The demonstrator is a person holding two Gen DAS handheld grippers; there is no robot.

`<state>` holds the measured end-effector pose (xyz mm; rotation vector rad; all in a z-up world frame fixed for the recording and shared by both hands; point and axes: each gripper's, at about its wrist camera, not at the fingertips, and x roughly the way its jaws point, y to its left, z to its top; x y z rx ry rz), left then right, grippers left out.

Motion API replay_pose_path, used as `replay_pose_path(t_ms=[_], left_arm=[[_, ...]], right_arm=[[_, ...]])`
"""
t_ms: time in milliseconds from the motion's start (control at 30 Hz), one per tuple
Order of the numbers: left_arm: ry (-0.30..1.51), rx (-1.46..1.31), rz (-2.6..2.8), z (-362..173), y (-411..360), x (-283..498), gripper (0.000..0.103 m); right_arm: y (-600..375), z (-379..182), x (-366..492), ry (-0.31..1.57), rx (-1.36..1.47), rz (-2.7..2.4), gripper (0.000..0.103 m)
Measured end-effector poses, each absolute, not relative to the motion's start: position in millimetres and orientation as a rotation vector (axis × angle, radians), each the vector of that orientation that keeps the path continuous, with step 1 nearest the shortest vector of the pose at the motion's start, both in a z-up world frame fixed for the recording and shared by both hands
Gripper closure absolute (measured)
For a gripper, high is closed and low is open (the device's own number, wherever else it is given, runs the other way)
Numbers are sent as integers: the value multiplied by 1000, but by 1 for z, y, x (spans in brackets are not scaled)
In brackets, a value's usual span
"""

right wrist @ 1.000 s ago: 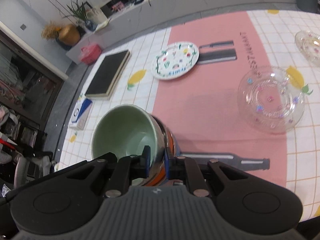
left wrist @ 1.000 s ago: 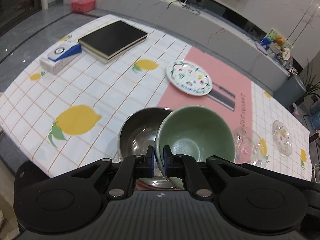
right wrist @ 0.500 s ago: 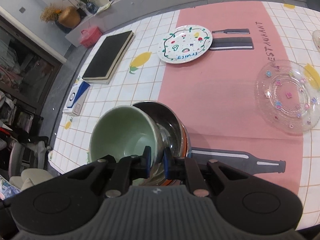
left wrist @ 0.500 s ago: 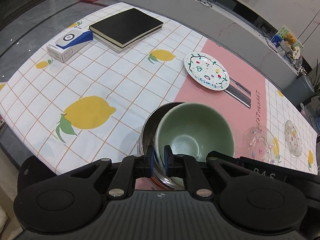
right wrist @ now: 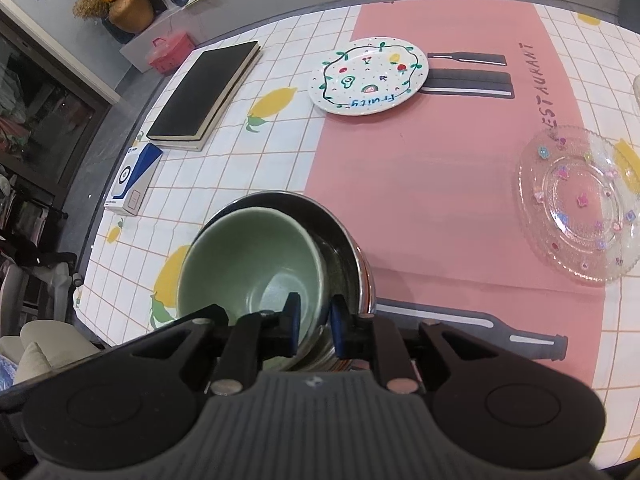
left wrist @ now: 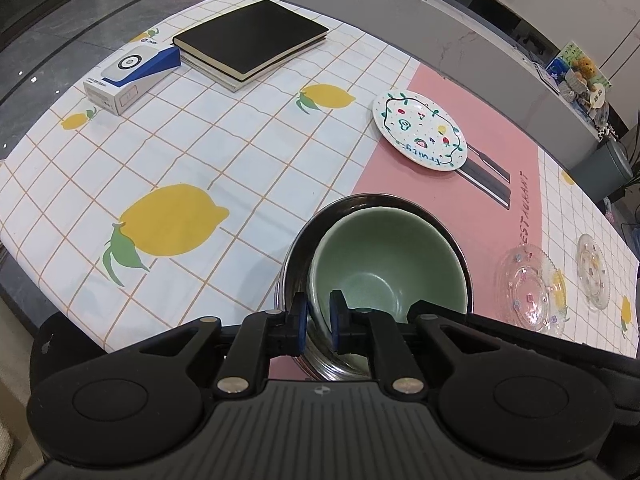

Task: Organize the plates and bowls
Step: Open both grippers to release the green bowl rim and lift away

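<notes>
– Starting at the left edge, what lies on the table (left wrist: pixel 248 152)?
– From the left wrist view, a box (left wrist: pixel 128 72) sits far left, with a black book (left wrist: pixel 252 40) just beside it to the right. Both are well apart from the dishes.
– And the bowls?
– The green bowl (left wrist: pixel 384 264) sits nested inside the steel bowl (left wrist: pixel 294 256), pushed toward its right side. The pair stands where the lemon cloth meets the pink mat (left wrist: pixel 420 200).
– What is the left gripper (left wrist: pixel 318 320) doing?
– Its jaws have just been opening. They straddle the green bowl's near rim, one finger inside and one outside, slightly parted and not squeezing it.
– What is further right?
– A painted plate (left wrist: pixel 420 130) lies on the mat beyond the bowls. Nearer the right edge, two glass plates (left wrist: pixel 528 288) lie side by side, apart from each other, the farther one (left wrist: pixel 592 272) smaller in view.
– And the right gripper (right wrist: pixel 315 318)?
– Its view shows the green bowl (right wrist: pixel 248 256) leaning to the left side of the steel bowl (right wrist: pixel 348 240). These jaws have also just been opening. They stand on either side of the green rim with a small gap showing, so nothing is clamped.
– Anything under the steel bowl?
– An orange edge (right wrist: pixel 362 364) peeks out beneath it; I cannot tell what it belongs to.
</notes>
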<state>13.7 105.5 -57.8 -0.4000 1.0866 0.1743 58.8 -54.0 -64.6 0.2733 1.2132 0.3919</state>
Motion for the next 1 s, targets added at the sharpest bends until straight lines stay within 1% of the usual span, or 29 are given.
replay_pose_path(t_ms=[67, 233, 300, 667, 800, 1000], left_arm=[[1089, -408, 172, -58, 107, 14, 89], [1074, -416, 174, -54, 108, 14, 85], [1064, -404, 178, -51, 107, 14, 85], [971, -354, 173, -31, 101, 11, 84], [937, -357, 131, -23, 95, 9, 81], [899, -327, 75, -11, 79, 8, 81]], right_arm=[[-54, -64, 59, 1216, 273, 391, 82], [-57, -61, 59, 1207, 283, 394, 80], [-57, -56, 58, 1189, 277, 397, 74], [-66, -33, 53, 1111, 278, 409, 72], [-74, -25, 51, 1082, 281, 401, 72], [-92, -16, 48, 1043, 298, 378, 71]])
